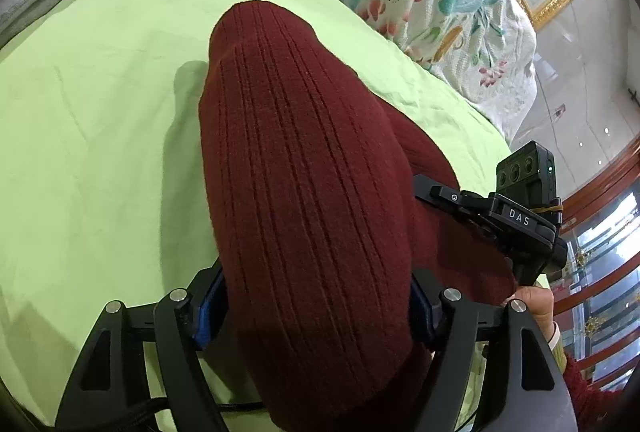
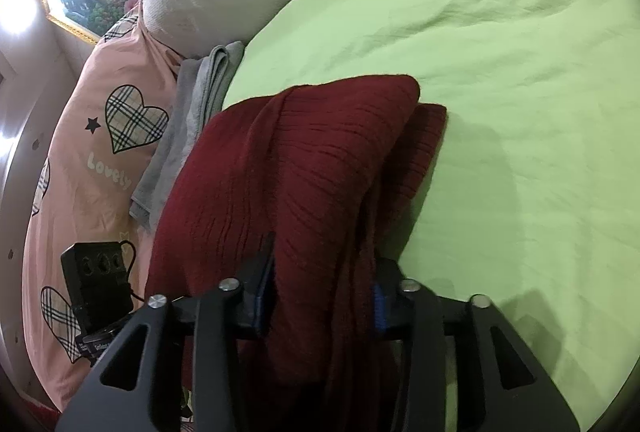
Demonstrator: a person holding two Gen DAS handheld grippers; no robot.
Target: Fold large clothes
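Maroon ribbed sweater [image 1: 304,167], bunched in folded layers on the green sheet [image 1: 100,119]. My left gripper [image 1: 316,308] and right gripper [image 2: 324,296] each straddle a thick fold, jaws partly spread, apparently releasing it to lie flat.

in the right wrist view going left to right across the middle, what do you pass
pink heart-print cover → grey towel → red sweater → green sheet
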